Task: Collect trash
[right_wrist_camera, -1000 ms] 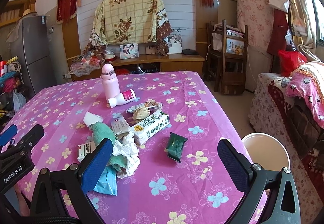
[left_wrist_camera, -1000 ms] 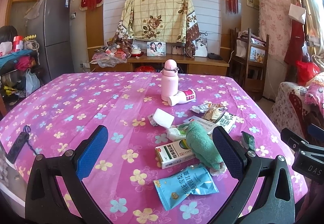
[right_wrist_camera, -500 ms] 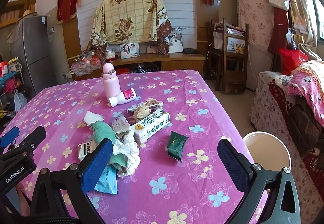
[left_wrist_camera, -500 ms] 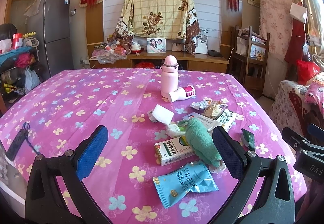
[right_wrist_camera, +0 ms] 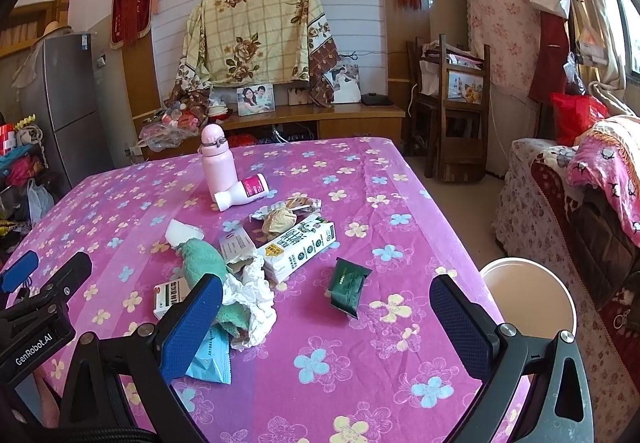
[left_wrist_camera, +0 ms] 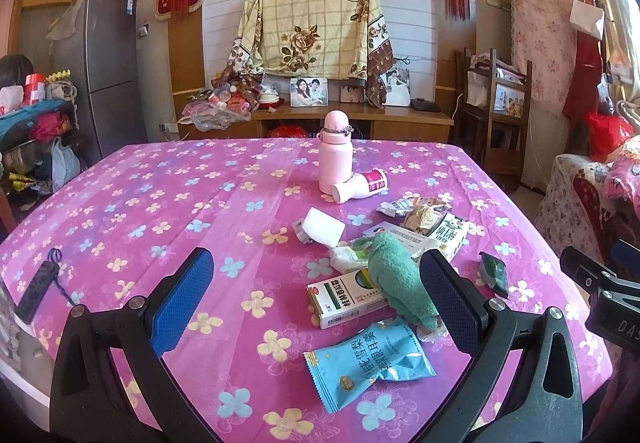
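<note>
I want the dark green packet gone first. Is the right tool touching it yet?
Apart. In the right wrist view the dark green packet lies on bare tablecloth beyond the open right tool, with flowered cloth showing between them.

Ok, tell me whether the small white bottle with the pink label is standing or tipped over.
Tipped over: the white bottle lies on its side against the upright pink flask.

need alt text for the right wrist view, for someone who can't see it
The open right gripper hovers over a pink floral table strewn with trash: a milk carton, a dark green packet, crumpled tissue and a green cloth. A pink bottle stands farther back, and a white bin sits off the right edge.
</note>
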Available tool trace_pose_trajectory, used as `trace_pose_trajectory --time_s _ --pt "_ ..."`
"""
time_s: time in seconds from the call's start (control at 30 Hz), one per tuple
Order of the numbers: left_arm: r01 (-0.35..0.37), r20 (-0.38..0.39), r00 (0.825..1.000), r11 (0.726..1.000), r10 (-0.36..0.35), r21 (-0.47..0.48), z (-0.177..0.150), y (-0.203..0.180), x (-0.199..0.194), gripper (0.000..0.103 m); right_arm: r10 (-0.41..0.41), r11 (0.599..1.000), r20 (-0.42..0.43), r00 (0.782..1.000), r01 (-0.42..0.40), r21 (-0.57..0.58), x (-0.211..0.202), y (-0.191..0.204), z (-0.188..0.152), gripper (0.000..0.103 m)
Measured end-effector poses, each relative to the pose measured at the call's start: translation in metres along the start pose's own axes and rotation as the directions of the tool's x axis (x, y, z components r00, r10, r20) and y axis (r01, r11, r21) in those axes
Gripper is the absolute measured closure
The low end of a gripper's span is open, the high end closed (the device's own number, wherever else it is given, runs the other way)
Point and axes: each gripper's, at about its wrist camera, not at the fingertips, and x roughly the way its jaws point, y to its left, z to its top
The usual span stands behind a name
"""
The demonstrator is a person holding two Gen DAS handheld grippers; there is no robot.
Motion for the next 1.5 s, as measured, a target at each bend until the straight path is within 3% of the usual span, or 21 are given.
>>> trace_pose_trajectory --time_s 0.7,1.23,1.37,1.5 --pt "-0.003 -0.008 1.000 1.000 0.003 -0.003 -0.003 0.000 0.002 0.001 0.034 0.999 -0.021 0.999 -0.034 -0.015 0.005 0.003 -0.005 0.000" --pt "-0.019 -0.080 0.997 1.000 0.019 -0.001 -0.008 0.019 0.021 0.001 0.065 0.997 -0.102 0.993 -0.070 -0.040 0.024 0.009 -0.007 0.000" --pt "-0.016 -0.112 0.994 1.000 0.018 0.019 -0.009 0.031 0.026 0.001 0.109 0.993 -0.133 0.985 -0.115 -0.035 0.033 0.011 -0.006 0.000" --pt "0.009 -0.158 0.987 1.000 -0.005 0.022 -0.012 0.047 0.032 0.001 0.216 0.975 -0.192 0.957 -0.223 -0.017 0.049 0.018 -0.002 0.020"
